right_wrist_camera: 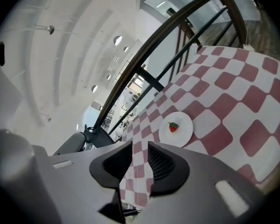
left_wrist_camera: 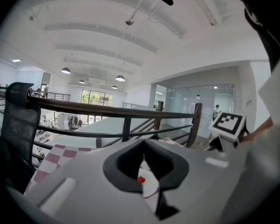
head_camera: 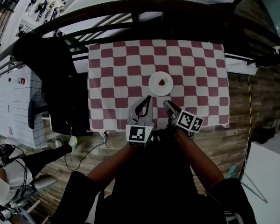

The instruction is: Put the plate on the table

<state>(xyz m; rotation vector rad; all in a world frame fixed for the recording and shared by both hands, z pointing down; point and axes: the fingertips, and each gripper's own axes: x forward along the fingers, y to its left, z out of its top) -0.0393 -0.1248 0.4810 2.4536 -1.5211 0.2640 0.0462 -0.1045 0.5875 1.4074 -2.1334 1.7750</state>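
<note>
My right hand-held gripper (right_wrist_camera: pixel 140 146) hangs above the near edge of the desk, its jaws partly apart with only bare cloth showing between them. My left hand-held gripper (head_camera: pixel 148 99), just beside it, has its jaw tips drawn together and holds nothing. The small round white plate (head_camera: pixel 154 85) lies on the desk's red-and-white checked cloth (head_camera: pixel 116 69), ahead of both and slightly nearer the right one, with a small red piece of food (head_camera: pixel 162 82) at its middle. Open cloth surrounds the plate out to every edge. Past the far edge runs a dark metal railing (head_camera: pixel 130 8). A black chair (head_camera: pixel 51 64) stands off the left edge.
</note>
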